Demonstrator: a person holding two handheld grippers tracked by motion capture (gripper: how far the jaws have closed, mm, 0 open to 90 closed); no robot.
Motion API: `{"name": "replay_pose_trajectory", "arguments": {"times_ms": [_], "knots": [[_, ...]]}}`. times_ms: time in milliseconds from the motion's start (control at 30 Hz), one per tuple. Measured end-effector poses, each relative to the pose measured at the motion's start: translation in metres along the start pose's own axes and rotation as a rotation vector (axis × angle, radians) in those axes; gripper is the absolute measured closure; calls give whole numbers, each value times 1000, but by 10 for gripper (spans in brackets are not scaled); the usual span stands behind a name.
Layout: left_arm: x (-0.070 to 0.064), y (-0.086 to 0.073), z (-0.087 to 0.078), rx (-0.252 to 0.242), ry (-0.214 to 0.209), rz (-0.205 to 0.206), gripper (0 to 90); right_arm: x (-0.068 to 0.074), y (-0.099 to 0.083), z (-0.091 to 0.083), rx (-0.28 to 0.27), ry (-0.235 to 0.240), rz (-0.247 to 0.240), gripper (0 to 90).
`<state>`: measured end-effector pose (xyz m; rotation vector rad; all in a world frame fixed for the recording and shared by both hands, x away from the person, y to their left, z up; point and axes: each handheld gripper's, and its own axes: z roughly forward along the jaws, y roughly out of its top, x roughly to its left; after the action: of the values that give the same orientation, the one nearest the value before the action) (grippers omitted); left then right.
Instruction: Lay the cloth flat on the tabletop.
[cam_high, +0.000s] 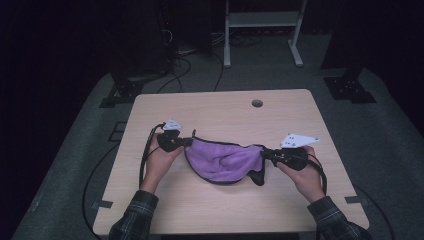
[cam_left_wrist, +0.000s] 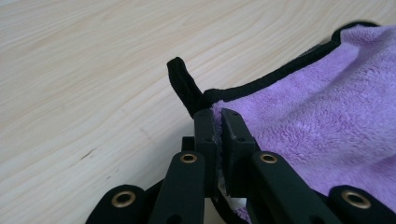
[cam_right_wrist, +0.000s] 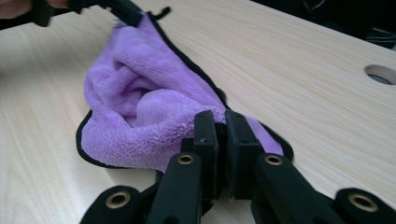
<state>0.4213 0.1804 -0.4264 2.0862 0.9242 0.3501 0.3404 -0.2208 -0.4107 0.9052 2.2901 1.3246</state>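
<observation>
Purple cloth (cam_high: 222, 161) pinched between both grippers' jaws

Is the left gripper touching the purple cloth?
Touching. In the left gripper view, the left gripper has its jaws shut on the black-trimmed edge of the purple cloth.

Both sleeves (cam_high: 134, 215) are dark plaid. Each gripper is black: the left gripper (cam_left_wrist: 218, 122) and right gripper (cam_right_wrist: 220, 125) have flat, blocky jaws on arms set with brass-ringed rivets. A pale three-cornered plate (cam_high: 299, 140) tops each, above the table (cam_high: 220, 107), and black cables (cam_high: 146, 156) trail away.
</observation>
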Motion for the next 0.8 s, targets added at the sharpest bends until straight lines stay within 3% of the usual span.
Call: {"name": "replay_pose_trajectory", "arguments": {"times_ms": [300,467,500,533,700,800], "knots": [[10,-11,-25,-26,42,-50,859,-16,-3,-15,-22,-78,33,837],[16,-20,-43,-33,84,-79,860,-26,-4,-29,-44,-154,46,839],[18,-22,-47,-39,76,-89,860,-27,-4,-32,-51,-168,53,840],[18,-24,-49,-54,61,-109,860,-29,-4,-34,-59,-172,53,840],[11,-30,-57,-45,60,-92,860,-27,-6,-36,-51,-168,46,840],[4,-36,-60,-25,58,-86,860,-22,-10,-35,-38,-139,45,839]]}}
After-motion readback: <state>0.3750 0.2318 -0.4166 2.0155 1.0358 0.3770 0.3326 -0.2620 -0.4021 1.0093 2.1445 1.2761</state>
